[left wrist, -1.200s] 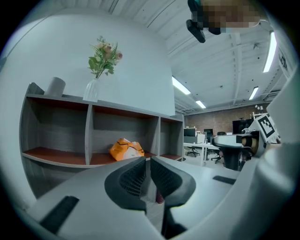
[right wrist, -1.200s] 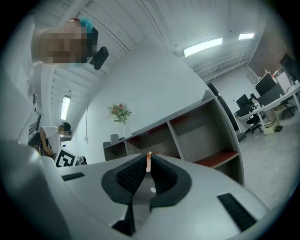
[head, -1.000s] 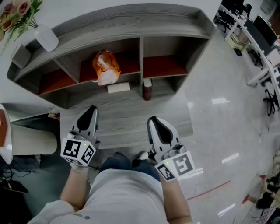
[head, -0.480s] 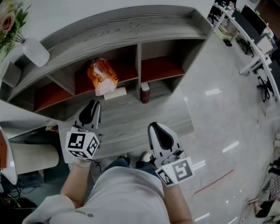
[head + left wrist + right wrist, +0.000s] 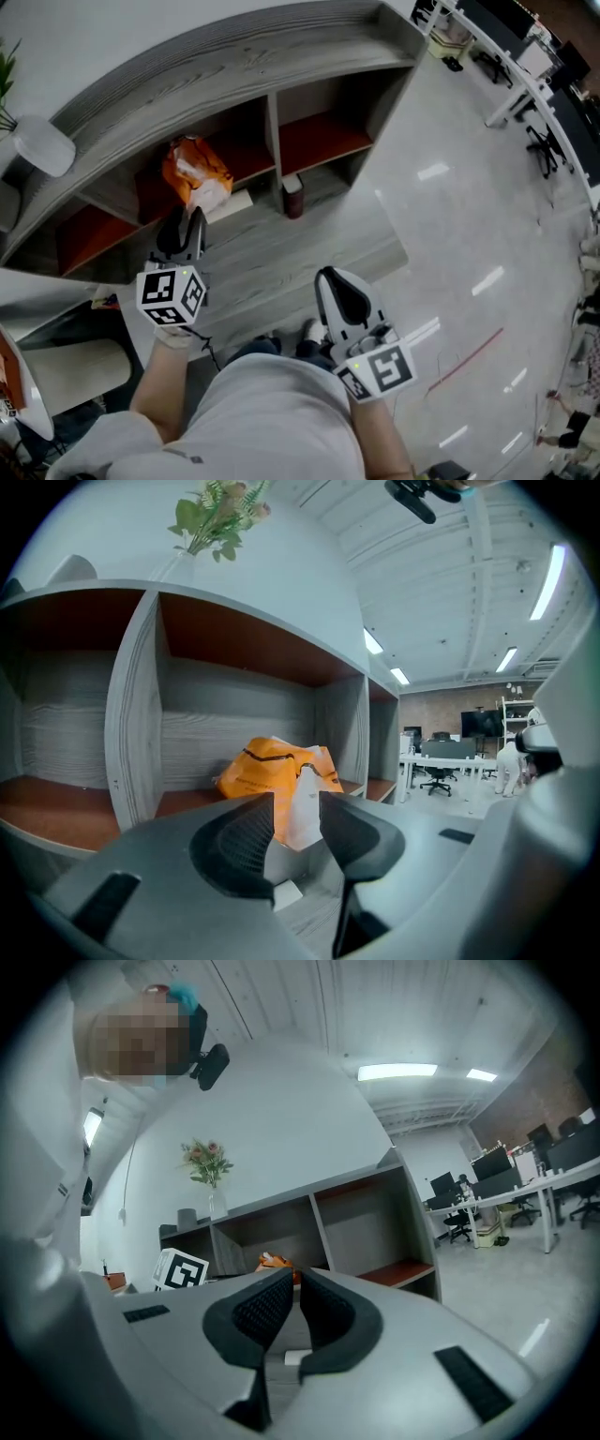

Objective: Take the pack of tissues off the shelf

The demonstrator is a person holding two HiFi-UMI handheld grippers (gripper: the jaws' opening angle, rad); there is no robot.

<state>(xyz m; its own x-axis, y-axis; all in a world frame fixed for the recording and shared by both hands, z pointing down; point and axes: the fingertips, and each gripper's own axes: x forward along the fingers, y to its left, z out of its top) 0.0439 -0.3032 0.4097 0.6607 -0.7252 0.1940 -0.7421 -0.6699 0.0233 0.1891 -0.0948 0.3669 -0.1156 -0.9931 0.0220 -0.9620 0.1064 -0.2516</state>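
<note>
Left gripper view: your left tongs (image 5: 296, 803) have just been opening, nothing between them; tissue pack (image 5: 267, 769) dead ahead, beyond the tips. Reach step: push in, clamp. Right tongs (image 5: 295, 1281) closed, empty.

Right gripper view: right tongs (image 5: 292, 1277) hide all but a sliver of the crinkly orange-and-white plastic pack (image 5: 272, 1261). Head view: pack's print too small to read. Can't ID small dark-red cylinder (image 5: 293, 197) on grey wood-grain shelf unit (image 5: 234, 66); green plant (image 5: 6, 70) cut off at left edge.
</note>
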